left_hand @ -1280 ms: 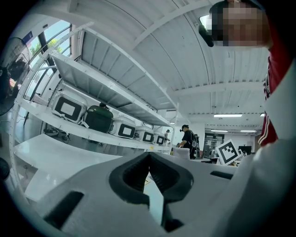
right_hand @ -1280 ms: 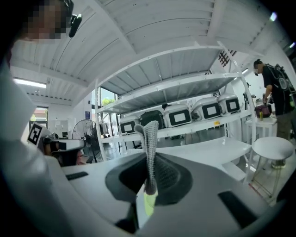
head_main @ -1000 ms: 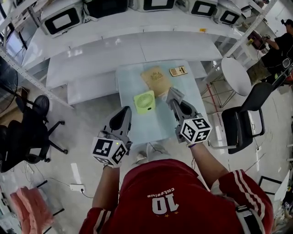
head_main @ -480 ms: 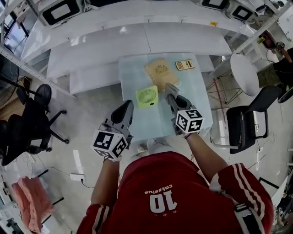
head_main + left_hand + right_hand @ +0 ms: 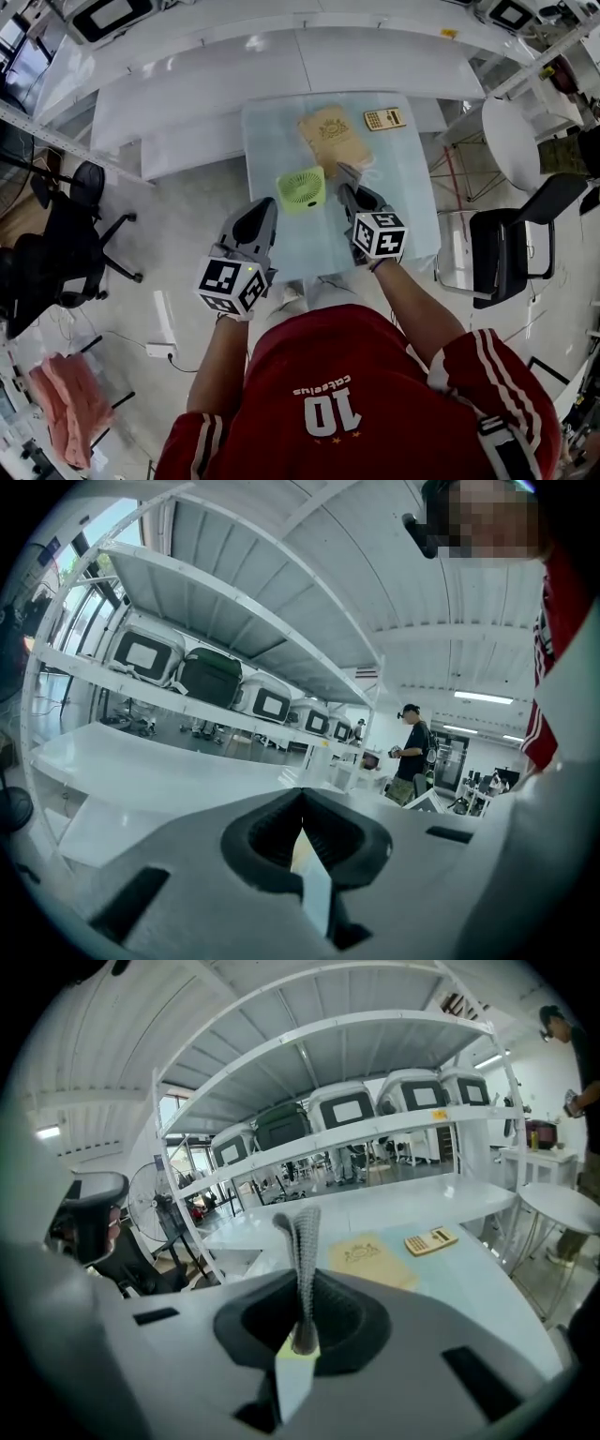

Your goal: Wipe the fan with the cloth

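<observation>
The fan [image 5: 302,188] stood on the worktop [image 5: 403,187] between the two grippers. The right gripper [image 5: 348,185] had its fingers pinching the cloth [image 5: 305,1251]. The left gripper [image 5: 268,206], nearer, had its fingers pressed together, empty.

Small things are lying on the glass table [image 5: 412,225].
A tan booklet [image 5: 330,134] is resting at 12 o'clock, a calculator [image 5: 385,118] just beside it at 1 o'clock.

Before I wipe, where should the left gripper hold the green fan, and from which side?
Probably the square frame of the fan, at its left edge, coming from the left. The round grille faces up at the camera, so the rim is the solid part, and the right gripper, shut on the cloth, is at its right. The left gripper is shut; open it first.
</observation>
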Motion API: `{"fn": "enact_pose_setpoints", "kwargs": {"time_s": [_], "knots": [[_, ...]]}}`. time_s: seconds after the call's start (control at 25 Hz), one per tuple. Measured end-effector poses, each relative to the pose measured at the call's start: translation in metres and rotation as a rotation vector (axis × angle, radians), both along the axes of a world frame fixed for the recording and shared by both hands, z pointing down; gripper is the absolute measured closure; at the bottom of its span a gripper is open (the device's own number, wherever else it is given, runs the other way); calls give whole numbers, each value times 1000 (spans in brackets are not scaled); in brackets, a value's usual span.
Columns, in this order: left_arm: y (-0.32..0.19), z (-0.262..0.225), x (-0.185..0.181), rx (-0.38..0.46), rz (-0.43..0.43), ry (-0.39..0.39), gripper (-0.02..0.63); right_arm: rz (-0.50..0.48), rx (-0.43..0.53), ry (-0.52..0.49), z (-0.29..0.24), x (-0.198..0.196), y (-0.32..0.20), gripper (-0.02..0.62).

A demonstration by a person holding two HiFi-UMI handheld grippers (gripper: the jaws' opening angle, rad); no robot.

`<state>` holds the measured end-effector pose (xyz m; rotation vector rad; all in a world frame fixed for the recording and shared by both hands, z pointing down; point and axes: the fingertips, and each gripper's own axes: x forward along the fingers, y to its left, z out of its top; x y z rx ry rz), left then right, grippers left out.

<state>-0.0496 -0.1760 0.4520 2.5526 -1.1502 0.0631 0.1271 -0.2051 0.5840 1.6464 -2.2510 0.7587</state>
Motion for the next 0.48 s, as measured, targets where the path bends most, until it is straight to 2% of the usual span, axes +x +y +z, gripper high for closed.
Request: {"fn": "enact_pose_setpoints", "kwargs": {"time_s": [0.48], "knots": [[-16,40,0,-21,-19,-105,600,7,-71,22,44,1,-22,574]]}}
